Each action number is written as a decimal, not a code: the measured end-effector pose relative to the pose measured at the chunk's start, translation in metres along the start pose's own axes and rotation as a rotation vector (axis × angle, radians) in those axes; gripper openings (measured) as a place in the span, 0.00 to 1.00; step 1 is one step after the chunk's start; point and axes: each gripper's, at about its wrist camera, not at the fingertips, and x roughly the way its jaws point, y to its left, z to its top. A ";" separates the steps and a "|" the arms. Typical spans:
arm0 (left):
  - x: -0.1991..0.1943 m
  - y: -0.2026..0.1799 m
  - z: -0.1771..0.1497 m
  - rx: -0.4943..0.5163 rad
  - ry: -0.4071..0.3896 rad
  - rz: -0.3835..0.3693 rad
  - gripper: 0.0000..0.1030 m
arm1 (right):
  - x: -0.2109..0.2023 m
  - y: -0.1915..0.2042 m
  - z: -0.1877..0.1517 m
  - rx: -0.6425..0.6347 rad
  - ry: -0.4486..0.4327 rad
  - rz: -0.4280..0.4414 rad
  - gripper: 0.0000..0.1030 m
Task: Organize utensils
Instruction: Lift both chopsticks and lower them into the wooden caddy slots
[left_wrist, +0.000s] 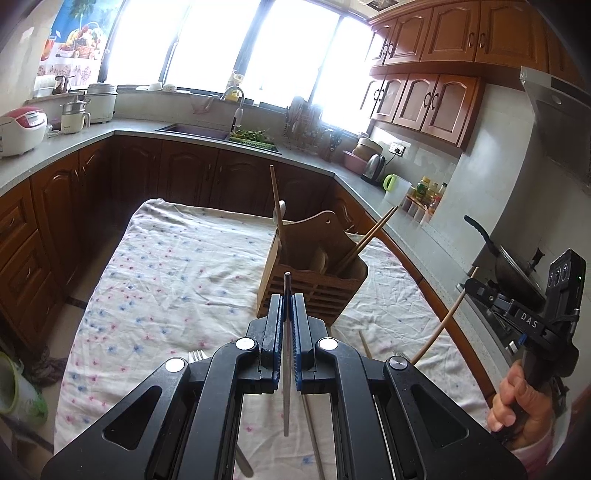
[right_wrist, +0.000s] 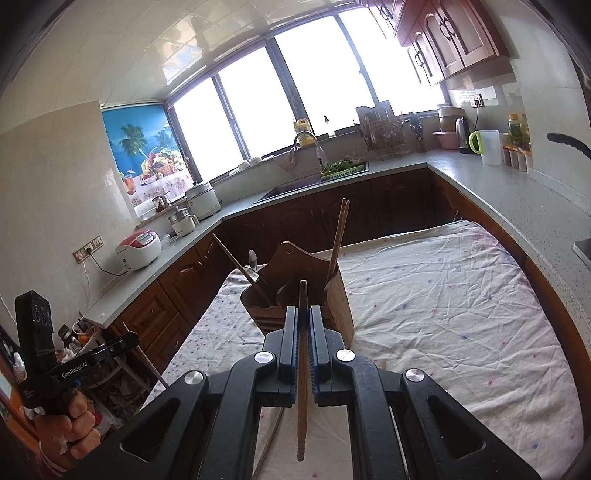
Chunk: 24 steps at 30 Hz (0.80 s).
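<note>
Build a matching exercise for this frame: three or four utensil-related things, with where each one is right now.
Things:
1. metal utensil
2. wooden chopstick
3. pair of chopsticks
4. fork

Places:
A. lying on the floral cloth
B. clamped in the right gripper
C. standing in the wooden holder
D. clamped in the left gripper

Pairs: 1-D, 2-B, 3-C, 4-A

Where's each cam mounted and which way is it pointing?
Left wrist: on the left gripper, looking along its fingers at the holder; metal utensil clamped; right hand at right.
Right wrist: on the right gripper, facing the holder; chopstick clamped; left hand at left.
Shared: holder, cloth, sink, windows.
</note>
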 end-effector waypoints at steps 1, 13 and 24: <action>-0.001 0.000 0.002 -0.001 -0.006 -0.002 0.03 | 0.000 0.000 0.001 0.001 -0.003 0.000 0.05; 0.001 -0.006 0.046 0.009 -0.104 -0.005 0.03 | 0.009 0.003 0.038 -0.016 -0.081 -0.006 0.05; 0.019 -0.010 0.099 0.015 -0.227 0.003 0.03 | 0.022 0.006 0.084 -0.023 -0.182 -0.021 0.05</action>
